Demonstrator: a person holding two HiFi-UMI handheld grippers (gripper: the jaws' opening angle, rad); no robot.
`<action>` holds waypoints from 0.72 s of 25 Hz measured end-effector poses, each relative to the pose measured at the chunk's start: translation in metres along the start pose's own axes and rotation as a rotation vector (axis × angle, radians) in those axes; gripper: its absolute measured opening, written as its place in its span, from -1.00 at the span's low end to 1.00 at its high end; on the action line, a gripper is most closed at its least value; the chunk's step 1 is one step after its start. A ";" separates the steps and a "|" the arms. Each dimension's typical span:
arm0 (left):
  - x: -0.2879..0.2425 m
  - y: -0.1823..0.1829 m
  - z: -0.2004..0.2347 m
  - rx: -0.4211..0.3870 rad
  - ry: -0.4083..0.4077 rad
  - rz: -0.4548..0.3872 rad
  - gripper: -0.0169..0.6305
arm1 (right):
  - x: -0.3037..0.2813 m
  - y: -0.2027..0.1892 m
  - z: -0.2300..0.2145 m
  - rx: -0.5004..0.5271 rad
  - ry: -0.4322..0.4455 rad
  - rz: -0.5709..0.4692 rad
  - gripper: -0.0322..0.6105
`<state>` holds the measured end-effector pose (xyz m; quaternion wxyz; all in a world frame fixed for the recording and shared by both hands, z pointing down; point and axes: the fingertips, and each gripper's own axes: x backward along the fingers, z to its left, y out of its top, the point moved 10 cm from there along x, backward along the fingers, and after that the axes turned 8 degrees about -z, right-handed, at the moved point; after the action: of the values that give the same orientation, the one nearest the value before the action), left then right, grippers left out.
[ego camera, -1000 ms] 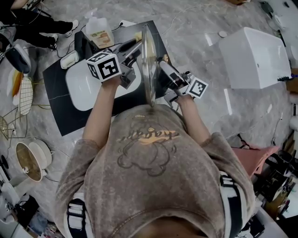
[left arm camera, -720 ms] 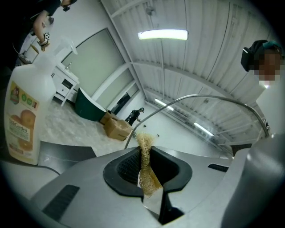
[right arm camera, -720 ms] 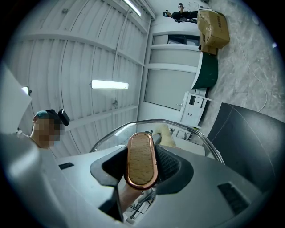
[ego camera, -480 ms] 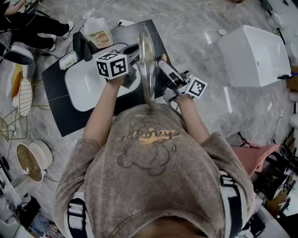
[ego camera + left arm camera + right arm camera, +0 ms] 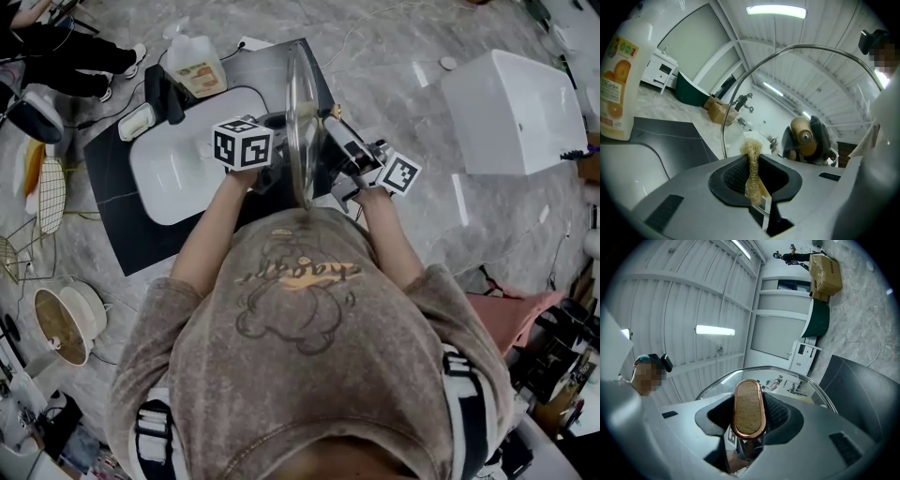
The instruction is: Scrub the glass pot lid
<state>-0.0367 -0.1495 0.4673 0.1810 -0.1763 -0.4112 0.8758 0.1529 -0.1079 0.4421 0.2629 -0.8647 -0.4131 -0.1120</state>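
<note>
The glass pot lid (image 5: 300, 122) stands on edge above the sink, seen edge-on in the head view. My right gripper (image 5: 352, 159) is shut on its wooden knob (image 5: 749, 408), and the glass dome (image 5: 801, 380) curves away behind the jaws. On the lid's other side, my left gripper (image 5: 267, 155) is shut on a tan fibrous scrubber (image 5: 752, 171) whose tuft sticks out past the fingertips. In the left gripper view the lid's metal rim (image 5: 797, 47) arches close ahead, with the knob (image 5: 804, 136) showing through the glass. Whether the scrubber touches the glass cannot be told.
A white sink basin (image 5: 173, 173) sits in a black countertop (image 5: 122, 220). A detergent bottle with an orange label (image 5: 197, 64) stands at its far edge. A white box (image 5: 511, 112) lies on the floor to the right, and a person's legs (image 5: 66, 52) at top left.
My left gripper has sunk and shifted right, closer to the lid's face. The lid and the right gripper have stayed about where they were.
</note>
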 end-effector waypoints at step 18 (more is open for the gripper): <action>0.030 0.005 -0.061 0.032 -0.235 0.094 -0.74 | 0.003 0.021 -0.014 0.005 -0.037 -0.037 -0.36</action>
<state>-0.0356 -0.0986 0.4215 0.0934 -0.0887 -0.4066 0.9045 0.1715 -0.1250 0.4474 0.2553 -0.8582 -0.4339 -0.0998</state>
